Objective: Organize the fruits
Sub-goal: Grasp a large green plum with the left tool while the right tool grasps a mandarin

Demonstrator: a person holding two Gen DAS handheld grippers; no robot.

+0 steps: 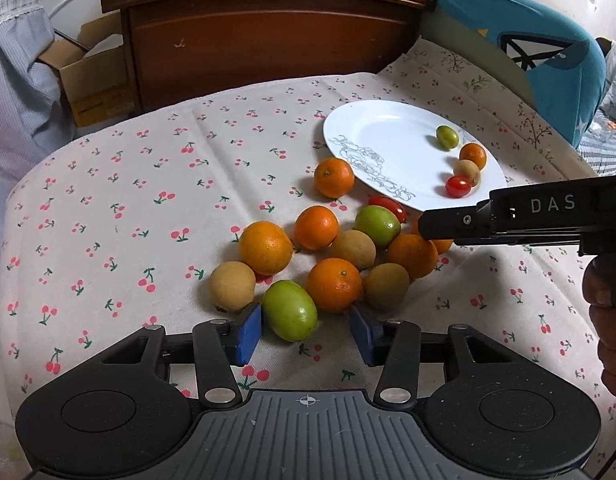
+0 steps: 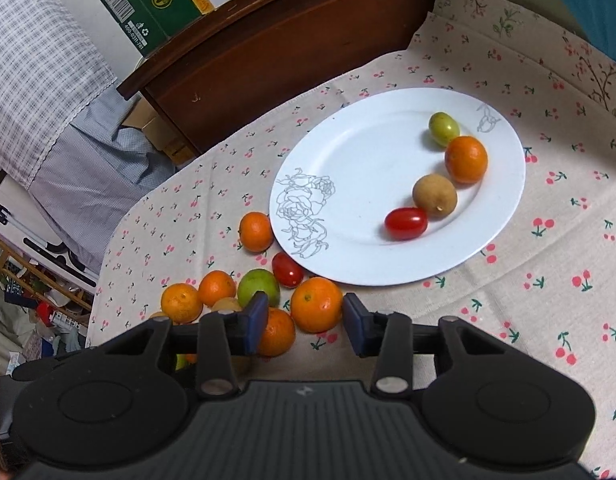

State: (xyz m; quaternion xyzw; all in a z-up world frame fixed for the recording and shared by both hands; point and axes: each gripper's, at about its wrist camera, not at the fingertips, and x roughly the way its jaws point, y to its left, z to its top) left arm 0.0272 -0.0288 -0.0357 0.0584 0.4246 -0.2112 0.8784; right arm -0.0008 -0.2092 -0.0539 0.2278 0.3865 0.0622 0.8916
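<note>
Right hand-held gripper (image 2: 303, 326) hangs wide open, blue pads either side of an orange (image 2: 316, 304) on the cherry-print surface (image 2: 548, 280). Just beyond, the white plate (image 2: 348, 152) carries a green fruit (image 2: 444, 128), an orange, a brown fruit (image 2: 434, 195) and a red tomato (image 2: 406, 223).
</note>
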